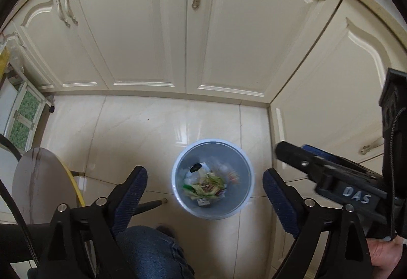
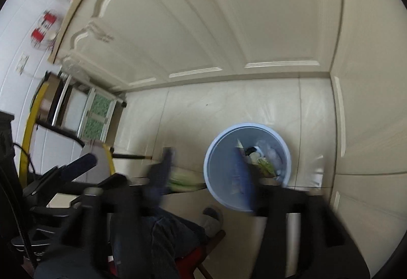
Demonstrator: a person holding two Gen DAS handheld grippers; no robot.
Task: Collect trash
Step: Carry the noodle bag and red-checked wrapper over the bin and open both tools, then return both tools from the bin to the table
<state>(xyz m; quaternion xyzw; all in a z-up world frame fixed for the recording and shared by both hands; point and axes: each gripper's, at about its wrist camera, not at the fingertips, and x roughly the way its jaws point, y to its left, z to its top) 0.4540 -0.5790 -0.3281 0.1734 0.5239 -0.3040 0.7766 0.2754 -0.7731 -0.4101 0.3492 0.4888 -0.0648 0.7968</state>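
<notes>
A light-blue waste bin [image 1: 213,178] stands on the glossy tiled floor [image 1: 142,131] near the cream cabinet doors [image 1: 142,32], holding wrappers and green vegetable scraps [image 1: 207,185]. Left gripper [image 1: 204,192]: jaws wide apart above the bin, holding nothing. Right gripper [image 2: 203,172]: blurred, jaws parted, nothing gripped; pale-green scrap [image 2: 183,181] shows between its fingers. A denim-clad leg [image 1: 152,251] lies below.

Blue bin [image 2: 216,192] — trash [image 2: 265,164] inside

Glossy cream tiled floor [image 1: 142,131], 1 pale blue trash bin [image 1: 178,192] standing on it, near cabinet base
</notes>
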